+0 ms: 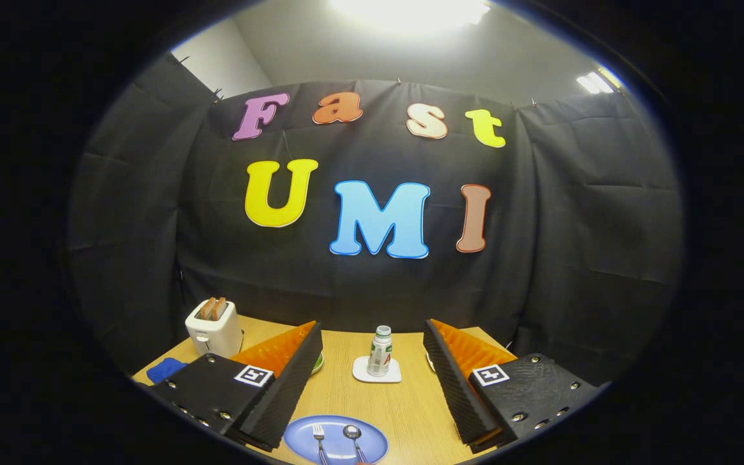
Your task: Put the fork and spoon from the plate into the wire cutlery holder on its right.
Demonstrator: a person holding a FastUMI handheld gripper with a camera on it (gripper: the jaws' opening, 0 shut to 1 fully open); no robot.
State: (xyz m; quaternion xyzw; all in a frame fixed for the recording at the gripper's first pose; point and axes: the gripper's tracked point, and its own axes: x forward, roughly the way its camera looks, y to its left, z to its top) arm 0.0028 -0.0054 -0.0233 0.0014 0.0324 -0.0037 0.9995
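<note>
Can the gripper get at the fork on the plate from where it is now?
Probably yes. The gripper is open, and the fork lies uncovered on the blue plate between the fingers, beside the spoon.

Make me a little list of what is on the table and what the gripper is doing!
hand-held gripper: fingers open, holding nothing
plate: blue, between the fingers, near end of table
fork: on plate, left of spoon
spoon: on plate
bottle: upright on white coaster, beyond the plate
toaster: white, two slices in it, far left
cloth: blue, beside toaster
</note>
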